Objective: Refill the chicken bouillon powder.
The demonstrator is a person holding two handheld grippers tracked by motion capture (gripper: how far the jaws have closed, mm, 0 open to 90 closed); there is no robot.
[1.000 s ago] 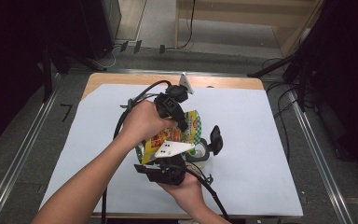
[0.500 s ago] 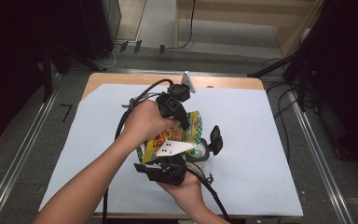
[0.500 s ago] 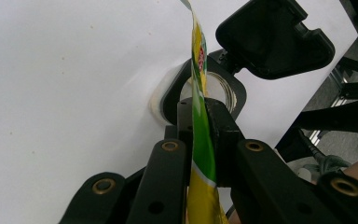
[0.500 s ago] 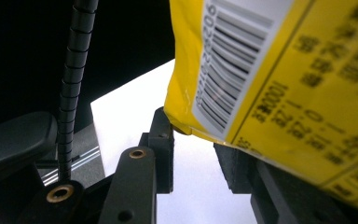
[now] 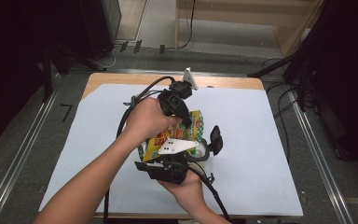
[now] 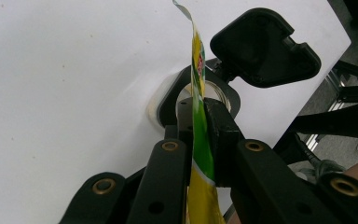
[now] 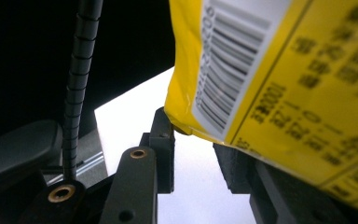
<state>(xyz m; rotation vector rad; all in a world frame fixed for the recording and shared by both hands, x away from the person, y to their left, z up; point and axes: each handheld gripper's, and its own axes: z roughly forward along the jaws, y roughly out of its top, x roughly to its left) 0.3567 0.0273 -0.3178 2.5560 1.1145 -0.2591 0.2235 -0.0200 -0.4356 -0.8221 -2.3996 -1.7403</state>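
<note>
**Yellow packet pinched over the jar**

My left gripper (image 6: pixel 198 126) has its jaws pressed together on the thin edge of the yellow packet (image 6: pixel 200 154), which stands upright between them. Just beyond sits a small jar (image 6: pixel 214 91) on the white sheet (image 6: pixel 65 70), its black flip lid (image 6: pixel 263 46) swung open. From above, I see the packet (image 5: pixel 193 126) held over the middle of the table (image 5: pixel 121 80), between both hands. My right gripper (image 7: pixel 193 154) has its jaws spread, and the packet's barcoded corner (image 7: pixel 242 70) hangs just above them; I can't tell whether the pads touch it.
</note>
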